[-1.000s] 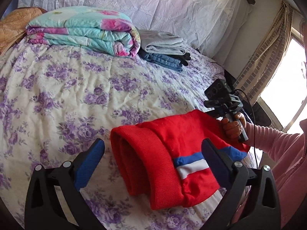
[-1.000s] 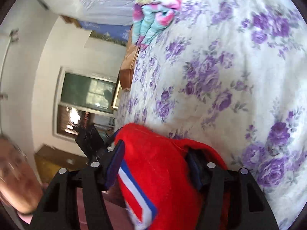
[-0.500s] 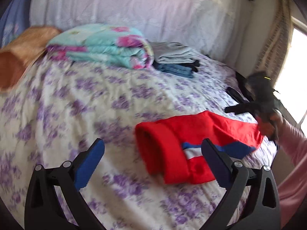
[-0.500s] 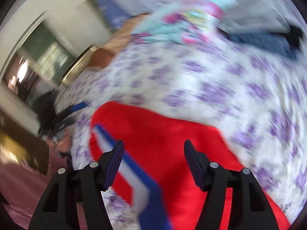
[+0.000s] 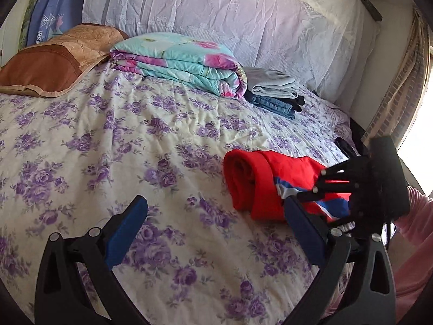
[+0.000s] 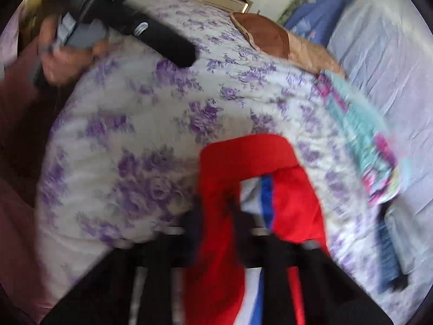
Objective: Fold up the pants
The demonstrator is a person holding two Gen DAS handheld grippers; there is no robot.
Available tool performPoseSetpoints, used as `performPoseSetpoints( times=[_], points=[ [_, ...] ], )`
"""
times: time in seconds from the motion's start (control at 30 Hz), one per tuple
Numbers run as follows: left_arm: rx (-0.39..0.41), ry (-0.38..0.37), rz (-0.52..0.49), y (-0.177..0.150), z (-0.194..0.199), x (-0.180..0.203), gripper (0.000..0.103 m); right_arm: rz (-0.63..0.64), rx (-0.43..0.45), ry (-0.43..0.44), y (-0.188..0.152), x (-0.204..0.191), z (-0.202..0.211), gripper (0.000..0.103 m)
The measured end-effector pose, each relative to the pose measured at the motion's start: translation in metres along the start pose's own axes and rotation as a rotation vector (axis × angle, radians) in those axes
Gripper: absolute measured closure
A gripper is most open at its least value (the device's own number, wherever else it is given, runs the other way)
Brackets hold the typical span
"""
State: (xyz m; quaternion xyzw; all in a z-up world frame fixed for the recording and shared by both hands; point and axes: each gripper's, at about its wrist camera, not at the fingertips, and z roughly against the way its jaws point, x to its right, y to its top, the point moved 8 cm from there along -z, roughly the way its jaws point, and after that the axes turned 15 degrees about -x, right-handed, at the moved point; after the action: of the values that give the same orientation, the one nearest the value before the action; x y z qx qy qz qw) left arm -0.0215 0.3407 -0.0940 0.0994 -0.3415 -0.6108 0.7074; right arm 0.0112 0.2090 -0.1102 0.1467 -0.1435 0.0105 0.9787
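The folded red pants with a blue and white stripe lie on the floral bedspread at the right side. My left gripper is open and empty, held back above the bed to the left of the pants. My right gripper reaches in from the right and grips the striped end of the pants. In the blurred right wrist view the right gripper has its fingers closed around the red cloth.
A folded turquoise floral quilt and a stack of folded grey and blue clothes lie at the back by the white pillow. A brown cushion lies at the back left. A curtained window is at the right.
My left gripper has drawn back and left, away from the pants. My right gripper swung round, opened, and now has closed on the striped end of the pants.
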Motion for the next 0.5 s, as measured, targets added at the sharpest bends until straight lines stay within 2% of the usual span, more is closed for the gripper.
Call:
performPoseSetpoints(
  times=[0.13,0.2,0.27,0.37,0.4,0.47,0.5],
  points=[
    [0.004,-0.005,0.006,0.001,0.0,-0.002,0.004,-0.148,0.158,0.042,0.009,0.03,0.04,0.097],
    [-0.004,-0.009,0.003,0.003,-0.002,-0.002,0.004,-0.21,0.219,0.007,0.01,0.045,0.053,0.097],
    [-0.009,-0.011,-0.001,0.004,-0.006,-0.001,0.004,-0.191,0.202,-0.013,0.012,0.042,0.041,0.097],
    [-0.021,-0.029,-0.009,0.005,-0.011,0.004,0.004,-0.154,0.105,0.088,0.01,0.018,0.0,0.096],
    [-0.024,-0.035,-0.017,0.006,-0.011,0.007,0.004,-0.142,0.081,0.096,0.009,0.013,-0.009,0.095],
    [-0.026,-0.042,-0.036,0.008,-0.011,0.014,0.004,-0.127,0.071,0.073,0.008,0.005,-0.028,0.087],
    [-0.029,-0.046,-0.047,0.009,-0.01,0.017,0.004,-0.116,0.088,0.077,0.007,0.001,-0.028,0.072]
  ],
)
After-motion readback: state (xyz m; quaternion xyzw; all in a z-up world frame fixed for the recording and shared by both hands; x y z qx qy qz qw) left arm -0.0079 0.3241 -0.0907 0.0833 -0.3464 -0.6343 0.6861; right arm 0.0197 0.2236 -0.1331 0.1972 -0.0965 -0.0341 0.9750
